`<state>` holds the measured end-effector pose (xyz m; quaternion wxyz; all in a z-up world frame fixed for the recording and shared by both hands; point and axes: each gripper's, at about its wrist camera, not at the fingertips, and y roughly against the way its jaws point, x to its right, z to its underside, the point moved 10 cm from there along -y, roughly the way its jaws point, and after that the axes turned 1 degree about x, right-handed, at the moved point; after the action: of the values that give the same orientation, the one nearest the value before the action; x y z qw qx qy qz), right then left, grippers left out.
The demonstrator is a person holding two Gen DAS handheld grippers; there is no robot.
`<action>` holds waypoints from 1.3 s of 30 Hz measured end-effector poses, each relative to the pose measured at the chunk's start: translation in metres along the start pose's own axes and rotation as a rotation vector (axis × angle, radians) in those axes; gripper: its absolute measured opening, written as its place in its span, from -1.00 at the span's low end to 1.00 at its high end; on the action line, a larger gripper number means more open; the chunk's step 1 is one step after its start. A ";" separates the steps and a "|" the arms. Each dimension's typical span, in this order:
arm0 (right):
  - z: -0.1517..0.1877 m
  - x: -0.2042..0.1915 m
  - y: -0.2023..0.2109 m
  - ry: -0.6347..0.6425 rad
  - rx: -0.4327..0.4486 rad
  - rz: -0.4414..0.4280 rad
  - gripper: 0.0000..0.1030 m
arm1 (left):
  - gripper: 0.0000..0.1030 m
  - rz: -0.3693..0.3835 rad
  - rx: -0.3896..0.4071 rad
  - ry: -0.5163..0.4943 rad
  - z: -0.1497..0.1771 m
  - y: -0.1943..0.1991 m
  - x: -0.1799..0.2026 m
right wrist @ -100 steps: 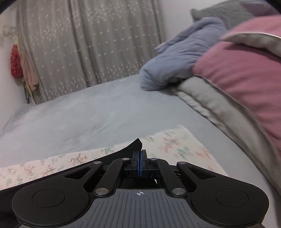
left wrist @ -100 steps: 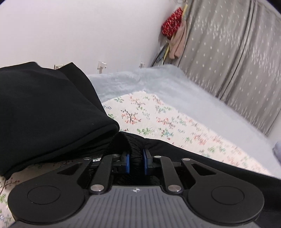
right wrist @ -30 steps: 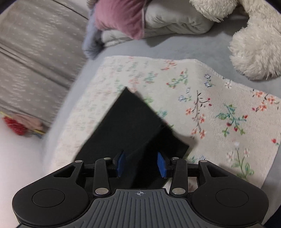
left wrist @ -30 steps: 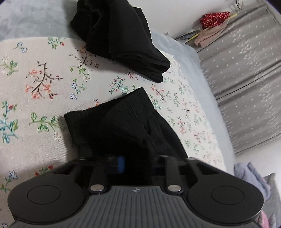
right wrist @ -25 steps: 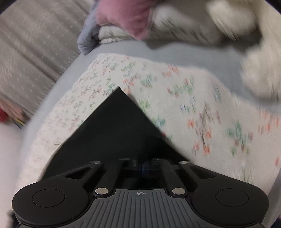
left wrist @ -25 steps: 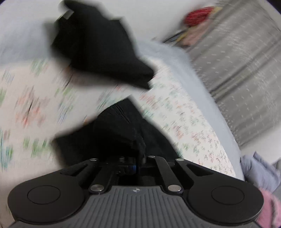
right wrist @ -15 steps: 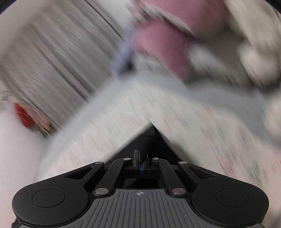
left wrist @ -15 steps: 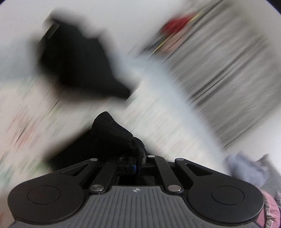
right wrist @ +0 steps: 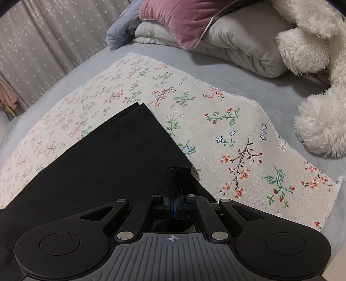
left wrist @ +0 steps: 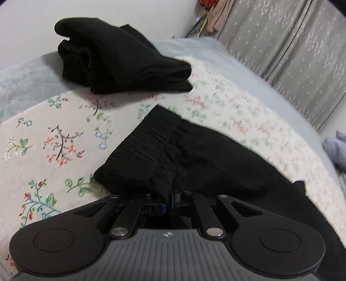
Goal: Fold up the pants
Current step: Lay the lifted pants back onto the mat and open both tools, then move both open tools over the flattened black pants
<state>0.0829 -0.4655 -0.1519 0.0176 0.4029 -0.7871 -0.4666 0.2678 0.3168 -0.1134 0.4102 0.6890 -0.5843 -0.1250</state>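
Black pants (left wrist: 194, 155) lie across a floral cloth (left wrist: 54, 129) on the bed, the gathered waistband (left wrist: 147, 147) toward the left. My left gripper (left wrist: 169, 203) pinches a fold of fabric just below the waistband, and its jaws are opening slightly with the fabric still between the pads. In the right wrist view the flat leg end of the pants (right wrist: 108, 155) reaches out over the floral cloth (right wrist: 237, 129). My right gripper (right wrist: 174, 205) is shut on the near corner of that leg, and a small tuft of fabric stands up above the pads.
A folded black garment (left wrist: 121, 56) sits at the far left edge of the cloth, near the wall. A white plush toy (right wrist: 320, 64), a pink pillow (right wrist: 179, 19) and a folded grey quilt (right wrist: 237, 43) crowd the right side. Grey curtains (left wrist: 292, 54) hang behind the bed.
The right jaws, open around the leg corner a second ago, have shut on it. Both wrists have rolled, so both views have swung. The left gripper still has the fabric by the waistband.
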 end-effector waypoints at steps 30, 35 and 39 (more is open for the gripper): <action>-0.006 0.011 0.007 0.152 0.052 0.147 -0.70 | -0.05 -0.060 -0.004 -0.066 -0.006 0.008 -0.001; -0.017 0.019 0.021 0.126 0.120 0.156 -0.69 | 0.76 -0.122 0.076 -0.005 -0.022 0.032 -0.018; -0.016 0.001 0.021 0.182 0.125 0.123 -0.69 | 0.75 -0.126 0.132 -0.019 -0.030 0.037 -0.016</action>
<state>0.0758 -0.4731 -0.1274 0.0925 0.3950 -0.8331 -0.3761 0.2573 0.3447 -0.0731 0.3498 0.7486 -0.5507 -0.1183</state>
